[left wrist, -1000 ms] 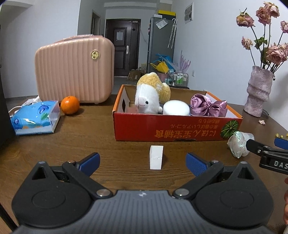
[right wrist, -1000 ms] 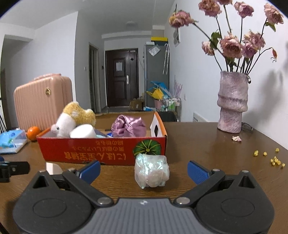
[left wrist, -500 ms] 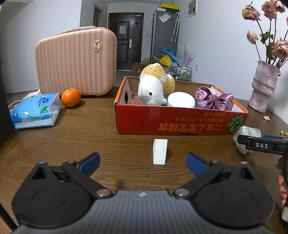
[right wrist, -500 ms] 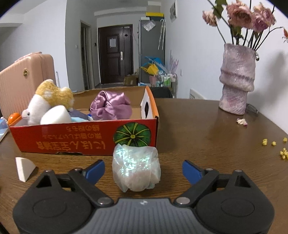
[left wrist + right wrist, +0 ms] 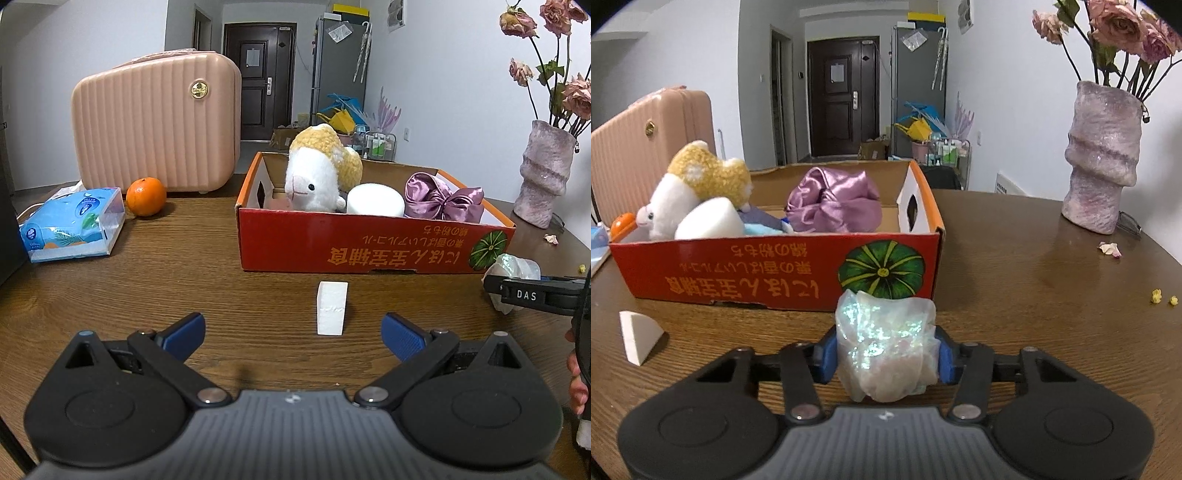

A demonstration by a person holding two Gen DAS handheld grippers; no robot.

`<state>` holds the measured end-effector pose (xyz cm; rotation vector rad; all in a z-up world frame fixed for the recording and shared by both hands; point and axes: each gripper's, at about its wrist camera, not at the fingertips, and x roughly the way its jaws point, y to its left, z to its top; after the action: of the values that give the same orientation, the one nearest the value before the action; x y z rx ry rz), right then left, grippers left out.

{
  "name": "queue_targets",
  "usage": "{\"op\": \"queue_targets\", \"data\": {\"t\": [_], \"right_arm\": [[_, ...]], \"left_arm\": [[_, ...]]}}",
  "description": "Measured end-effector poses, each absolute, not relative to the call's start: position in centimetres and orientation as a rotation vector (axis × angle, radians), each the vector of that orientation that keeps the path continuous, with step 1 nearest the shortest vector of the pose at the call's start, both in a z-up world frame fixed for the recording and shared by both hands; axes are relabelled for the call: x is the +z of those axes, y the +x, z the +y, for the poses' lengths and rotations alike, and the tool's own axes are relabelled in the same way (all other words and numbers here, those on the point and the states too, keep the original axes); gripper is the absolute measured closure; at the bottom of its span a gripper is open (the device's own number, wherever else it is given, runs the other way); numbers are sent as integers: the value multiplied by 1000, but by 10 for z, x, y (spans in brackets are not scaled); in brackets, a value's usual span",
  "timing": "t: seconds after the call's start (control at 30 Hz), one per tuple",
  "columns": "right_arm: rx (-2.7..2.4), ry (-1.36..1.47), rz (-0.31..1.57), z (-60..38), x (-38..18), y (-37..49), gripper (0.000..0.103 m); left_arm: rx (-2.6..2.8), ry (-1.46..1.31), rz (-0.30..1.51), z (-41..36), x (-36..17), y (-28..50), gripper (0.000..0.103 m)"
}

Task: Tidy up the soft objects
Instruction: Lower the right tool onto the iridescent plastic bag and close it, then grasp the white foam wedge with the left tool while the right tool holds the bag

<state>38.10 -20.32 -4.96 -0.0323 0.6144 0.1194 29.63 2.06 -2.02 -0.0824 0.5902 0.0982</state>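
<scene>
On the brown wooden table, the left gripper gaped wide before an upright white foam wedge, its long axis vertical, while the right-wrist view showed the right gripper clamped on an upright iridescent crumpled pouch just before the red cardboard box.

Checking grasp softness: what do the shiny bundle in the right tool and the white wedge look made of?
Shiny bundle: looks like thin iridescent film or sheer fabric, crinkled, with glossy blue-green glints; the right tool is closed on it. White wedge: likely matte foam sponge, with flat cut faces and no shine.
</scene>
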Motion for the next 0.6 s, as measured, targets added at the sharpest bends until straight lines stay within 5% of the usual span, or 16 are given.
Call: {"op": "queue_targets", "data": {"t": [0.6], "right_arm": [[177,21,456,-198,-30,333,59]], "left_arm": [[89,-104,606,26,-23,302,0]]}}
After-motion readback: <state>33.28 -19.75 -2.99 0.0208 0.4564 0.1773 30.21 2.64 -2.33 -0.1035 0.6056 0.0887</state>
